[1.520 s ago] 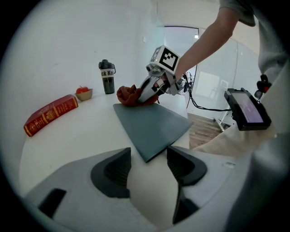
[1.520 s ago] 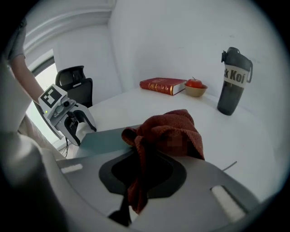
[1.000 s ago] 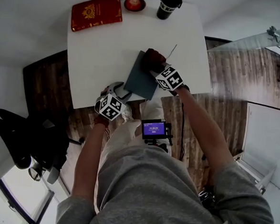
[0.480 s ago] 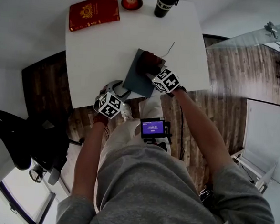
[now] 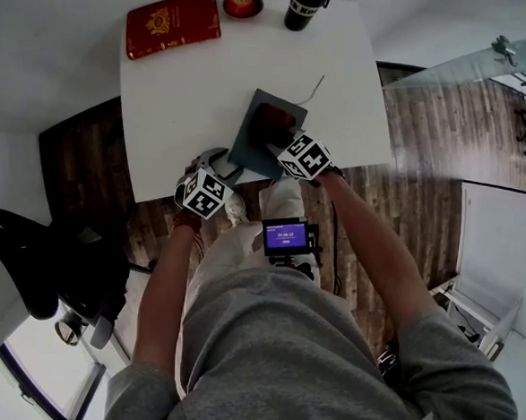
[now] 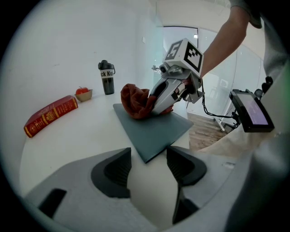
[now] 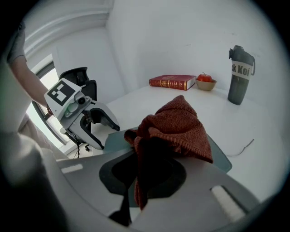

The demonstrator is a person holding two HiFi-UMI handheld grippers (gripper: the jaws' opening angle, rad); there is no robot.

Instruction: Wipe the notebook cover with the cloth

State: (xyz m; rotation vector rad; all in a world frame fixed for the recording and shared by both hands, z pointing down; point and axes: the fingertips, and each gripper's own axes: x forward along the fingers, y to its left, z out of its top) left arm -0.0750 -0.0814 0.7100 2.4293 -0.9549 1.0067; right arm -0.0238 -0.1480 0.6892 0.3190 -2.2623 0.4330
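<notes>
The right gripper (image 5: 284,145), jaws clamped on the rust-red cloth (image 5: 271,123), has dragged it from the far corner of the grey notebook (image 5: 247,150) to mid-cover, so wiping is under way. The left gripper (image 5: 221,168) sits open and empty beside its near corner.

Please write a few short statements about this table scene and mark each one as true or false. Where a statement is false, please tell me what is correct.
1. The right gripper holds the cloth on the notebook. True.
2. The left gripper is clamped shut on the notebook. False: its jaws stand apart with nothing gripped between them, and the notebook's near corner lies just ahead of them.
3. The red book lies on top of the notebook. False: it lies closed and apart from the notebook, at the far left corner of the table.
4. A dark bottle stands near a small bowl at the table's far edge. True.
</notes>
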